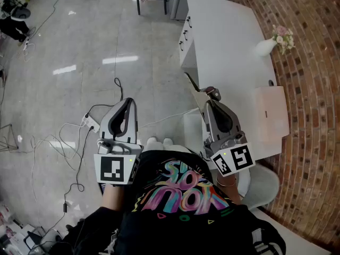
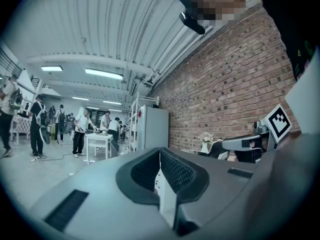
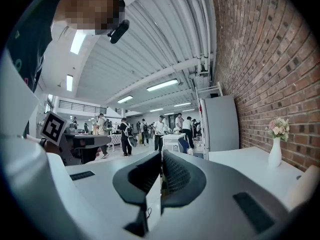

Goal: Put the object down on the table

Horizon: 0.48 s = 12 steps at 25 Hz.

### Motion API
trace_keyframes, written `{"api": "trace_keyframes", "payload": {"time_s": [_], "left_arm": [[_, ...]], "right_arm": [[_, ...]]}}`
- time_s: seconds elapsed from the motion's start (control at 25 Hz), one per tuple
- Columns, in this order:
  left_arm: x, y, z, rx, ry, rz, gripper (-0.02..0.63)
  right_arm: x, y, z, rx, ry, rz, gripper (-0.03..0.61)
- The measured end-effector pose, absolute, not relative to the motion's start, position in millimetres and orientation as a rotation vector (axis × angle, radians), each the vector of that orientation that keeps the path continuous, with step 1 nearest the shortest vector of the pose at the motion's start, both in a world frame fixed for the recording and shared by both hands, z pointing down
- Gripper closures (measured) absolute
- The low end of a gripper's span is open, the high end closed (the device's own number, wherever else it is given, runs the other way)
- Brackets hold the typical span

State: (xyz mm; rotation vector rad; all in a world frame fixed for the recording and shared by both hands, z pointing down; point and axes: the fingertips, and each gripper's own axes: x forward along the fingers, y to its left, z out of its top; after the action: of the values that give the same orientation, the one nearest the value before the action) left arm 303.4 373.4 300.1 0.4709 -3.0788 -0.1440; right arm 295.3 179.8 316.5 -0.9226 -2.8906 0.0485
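Observation:
My right gripper point(image 1: 208, 99) is held over the near edge of the white table point(image 1: 228, 41), jaws pressed together. A thin flat object point(image 1: 196, 89), pale with a dark pointed end, sticks forward from its tip. In the right gripper view the jaws point(image 3: 161, 154) meet along a thin line and the object barely shows. My left gripper point(image 1: 126, 102) hangs over the floor left of the table, shut with nothing in it. The left gripper view has its jaws point(image 2: 160, 151) closed, with the right gripper point(image 2: 250, 143) off to the side.
On the table stand a white vase of flowers point(image 1: 268, 45) by the brick wall and a pale box point(image 1: 271, 113) near the right gripper. Drawers point(image 1: 186, 33) face the floor side. Cables and a power strip point(image 1: 90, 124) lie on the floor. People stand far off.

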Motion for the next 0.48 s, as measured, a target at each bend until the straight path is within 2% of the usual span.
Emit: {"api": "trace_keyframes", "payload": {"time_s": [0.48], "left_arm": [[310,411,312,0.532,-3.051,-0.106,0.588]], "right_arm": [[300,205,320,-0.829,-2.923,0.076,0.549]]}}
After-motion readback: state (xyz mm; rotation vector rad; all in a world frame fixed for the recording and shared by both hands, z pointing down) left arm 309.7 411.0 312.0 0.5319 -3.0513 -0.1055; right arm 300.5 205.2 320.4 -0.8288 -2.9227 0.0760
